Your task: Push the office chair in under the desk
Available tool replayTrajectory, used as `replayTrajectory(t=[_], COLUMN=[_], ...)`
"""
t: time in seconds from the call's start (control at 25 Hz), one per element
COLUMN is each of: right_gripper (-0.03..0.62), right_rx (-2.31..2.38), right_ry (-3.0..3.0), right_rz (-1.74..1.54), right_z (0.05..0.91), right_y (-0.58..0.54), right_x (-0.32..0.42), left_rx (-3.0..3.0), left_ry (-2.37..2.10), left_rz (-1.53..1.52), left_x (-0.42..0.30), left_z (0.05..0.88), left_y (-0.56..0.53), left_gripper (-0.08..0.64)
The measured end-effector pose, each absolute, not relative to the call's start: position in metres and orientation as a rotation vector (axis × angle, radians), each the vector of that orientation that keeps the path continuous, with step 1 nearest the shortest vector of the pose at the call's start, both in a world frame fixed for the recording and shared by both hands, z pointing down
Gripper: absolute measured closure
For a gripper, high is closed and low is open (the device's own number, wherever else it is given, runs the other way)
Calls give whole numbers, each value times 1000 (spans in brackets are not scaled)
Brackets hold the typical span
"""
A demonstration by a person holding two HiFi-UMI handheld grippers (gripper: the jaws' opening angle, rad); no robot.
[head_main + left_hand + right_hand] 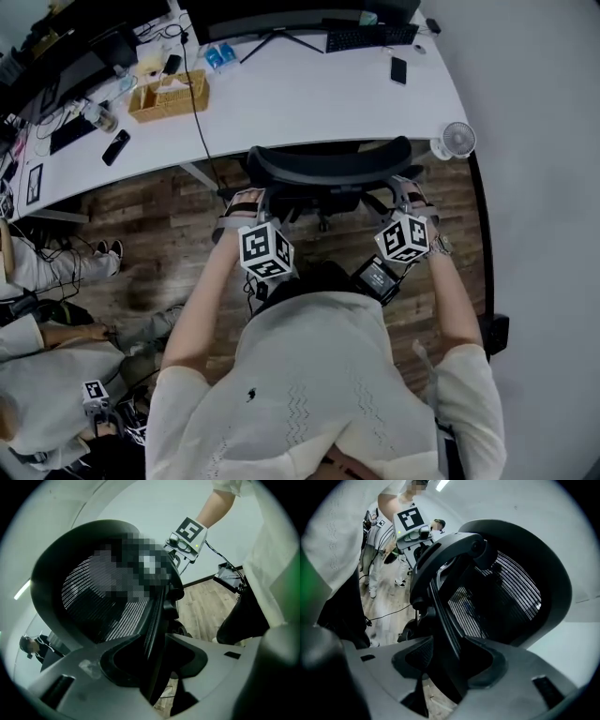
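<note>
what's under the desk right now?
Only a desk leg shows. Office chair backrest, clamped by left gripper and right gripper, sits at the desk edge; tabletop hides the rest.

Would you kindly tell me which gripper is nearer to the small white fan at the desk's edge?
Right. The right gripper clamps the chair back close to the fan; the left gripper grips its far side.

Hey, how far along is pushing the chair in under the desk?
Done: the left gripper and right gripper are each shut on the chair, at the sides of its back. In hand: its back stands close to the desk edge. Left: perhaps a last small push, then letting go.
</note>
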State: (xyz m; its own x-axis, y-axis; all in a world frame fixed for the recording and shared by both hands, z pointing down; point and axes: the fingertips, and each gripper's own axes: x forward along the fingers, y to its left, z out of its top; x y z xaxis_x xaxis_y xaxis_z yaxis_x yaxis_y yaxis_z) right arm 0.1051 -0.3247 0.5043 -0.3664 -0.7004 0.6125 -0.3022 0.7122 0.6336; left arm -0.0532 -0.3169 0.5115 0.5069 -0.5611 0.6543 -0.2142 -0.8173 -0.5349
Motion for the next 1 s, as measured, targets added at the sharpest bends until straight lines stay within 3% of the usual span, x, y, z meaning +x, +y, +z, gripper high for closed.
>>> replayTrajectory(t=[1.0], right_gripper=[382], right_rx=[746], right_ry=[-1999], right_rz=[-563], right_z=[501], right_y=[-364], right_x=[96], left_rx=[-2376], left_ry=[659], left_rz=[-1241], left_x=[-63], left_z=[511], left_y=[-357], left_gripper=[397])
